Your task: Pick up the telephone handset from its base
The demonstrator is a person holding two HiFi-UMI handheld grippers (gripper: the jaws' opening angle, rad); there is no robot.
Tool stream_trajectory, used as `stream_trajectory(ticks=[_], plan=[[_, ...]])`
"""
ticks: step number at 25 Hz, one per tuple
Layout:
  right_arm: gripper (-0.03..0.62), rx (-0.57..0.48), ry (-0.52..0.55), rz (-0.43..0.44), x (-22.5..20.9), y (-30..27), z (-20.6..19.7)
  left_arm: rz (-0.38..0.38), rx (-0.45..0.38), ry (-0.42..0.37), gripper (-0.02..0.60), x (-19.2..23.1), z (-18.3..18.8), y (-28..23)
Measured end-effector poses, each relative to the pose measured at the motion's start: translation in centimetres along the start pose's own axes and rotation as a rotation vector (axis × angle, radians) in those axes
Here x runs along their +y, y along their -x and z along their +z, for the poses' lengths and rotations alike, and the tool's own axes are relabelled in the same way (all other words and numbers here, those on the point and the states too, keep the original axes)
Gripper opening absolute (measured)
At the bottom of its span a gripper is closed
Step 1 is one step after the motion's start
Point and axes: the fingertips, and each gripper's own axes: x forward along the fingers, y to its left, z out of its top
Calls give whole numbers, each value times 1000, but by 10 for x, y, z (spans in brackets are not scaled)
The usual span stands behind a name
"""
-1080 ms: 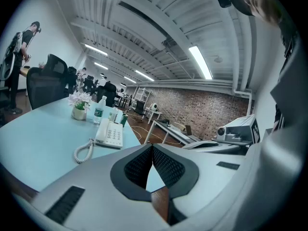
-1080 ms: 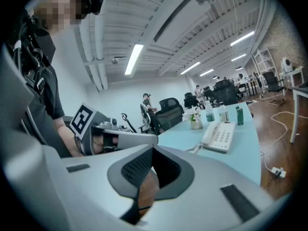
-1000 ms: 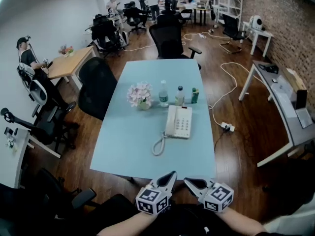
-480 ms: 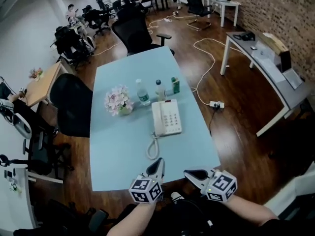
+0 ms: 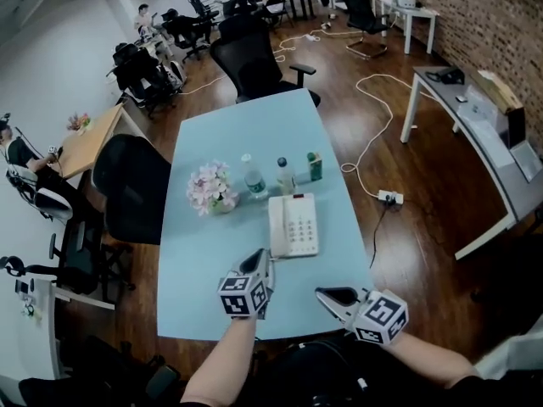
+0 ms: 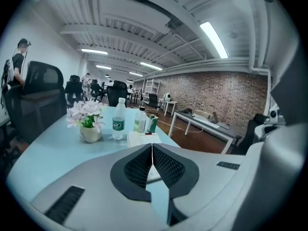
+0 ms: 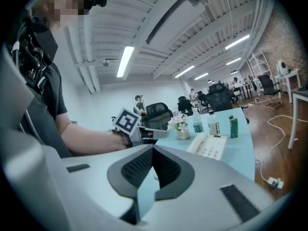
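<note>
- The telephone is off-white and lies flat on the desk, just right of the flower pot and a little nearer to me.
- Its handset sits seated in the cradle along the side facing the flower pot, running lengthwise away from me.
- The base lies face up on the far side from the flower pot, its keypad rows showing and a small red mark at its far edge.

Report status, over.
Left tool shut, empty, short of handset. Right tool shut, empty, at table edge. Handset on base. Nothing blocking.
</note>
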Motion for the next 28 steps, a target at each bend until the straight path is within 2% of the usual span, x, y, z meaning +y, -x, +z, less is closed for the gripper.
stream_trajectory(ticks=[1,3,7,9,12,17,20,24,26,28], plan=[[15,-2,7,12,-7,-1,3,18,21,-35,6,6,2,-16],[15,-13,6,26,-24,3,9,43,78,-87,184,16,2,-52],[15,-42,-39,0,-59,20,14,109,202,-111,192,43,-8,-121],[15,-47,-62,-14,-73,26,12,140,240,-85,256,55,-7,-150],[15,-44,-89,-30,-88,33,6,165,264,-29,279,65,-2,-185],[15,-62,-128,-71,-109,43,1,188,323,-27,279,69,-9,-219],[15,-66,-146,-83,-116,47,-1,208,329,8,278,72,-16,-224],[15,-63,-157,-81,-118,47,-2,191,330,16,278,71,-17,-225],[15,-61,-157,-76,-117,45,-3,191,327,20,245,71,-16,-224],[15,-61,-154,-70,-115,43,-2,198,319,38,242,73,-15,-221]])
